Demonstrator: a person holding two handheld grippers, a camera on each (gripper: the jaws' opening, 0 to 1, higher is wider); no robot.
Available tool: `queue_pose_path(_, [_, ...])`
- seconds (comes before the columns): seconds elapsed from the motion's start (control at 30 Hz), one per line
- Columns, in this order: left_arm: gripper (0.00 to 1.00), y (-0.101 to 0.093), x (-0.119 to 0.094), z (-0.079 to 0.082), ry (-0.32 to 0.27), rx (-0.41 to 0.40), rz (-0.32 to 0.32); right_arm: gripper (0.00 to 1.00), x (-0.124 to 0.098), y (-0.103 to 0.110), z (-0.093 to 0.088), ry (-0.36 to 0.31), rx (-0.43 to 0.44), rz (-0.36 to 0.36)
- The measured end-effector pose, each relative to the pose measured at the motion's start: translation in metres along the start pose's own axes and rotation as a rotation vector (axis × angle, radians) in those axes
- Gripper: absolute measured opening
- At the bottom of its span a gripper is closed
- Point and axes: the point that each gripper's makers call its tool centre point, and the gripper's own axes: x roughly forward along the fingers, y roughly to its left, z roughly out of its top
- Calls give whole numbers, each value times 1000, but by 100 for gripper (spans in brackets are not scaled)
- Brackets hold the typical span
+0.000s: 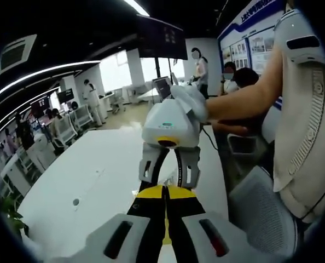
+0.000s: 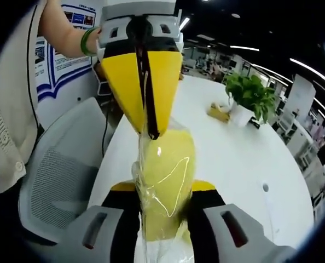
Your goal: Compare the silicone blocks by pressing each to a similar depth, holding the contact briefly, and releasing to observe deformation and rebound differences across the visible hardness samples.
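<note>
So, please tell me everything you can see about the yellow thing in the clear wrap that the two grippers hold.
The yellow block is pale, rounded and soft-looking, wrapped in a clear glossy film that catches the light. It is held in the air above the white table. The right gripper clamps its lower part, and the left gripper, coming from above, pinches the top of the film. Its shape under the film is unclear.

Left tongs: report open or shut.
Shut: in the right gripper view the left tongs have yellow jaws pinched together on the clear bag.
</note>
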Motion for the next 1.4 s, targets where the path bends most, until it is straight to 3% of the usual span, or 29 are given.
queue_pose_path(0.23, [0,7,-1,-10,16,-30,13,40,-2,-2,-14,41,91,-22])
queue_pose_path(0.43, [0,7,0,-26,48,-61,11,47,-7,-3,-19,12,164,-51])
queue_pose_path(0.63, [0,8,-3,-36,61,-88,15,53,-19,-12,-38,-4,317,-148])
queue_pose_path(0.93, [0,21,-7,-56,85,-130,54,57,-40,-14,-43,-143,530,-245])
queue_pose_path(1.03, [0,26,-8,-66,95,-151,69,61,-48,-14,-43,-186,557,-283])
queue_pose_path(1.27, [0,41,-8,-93,117,-212,106,67,-70,-7,-31,-387,636,-344])
queue_pose_path(1.4, [0,54,-7,-111,133,-243,140,71,-78,-1,-30,-439,652,-365])
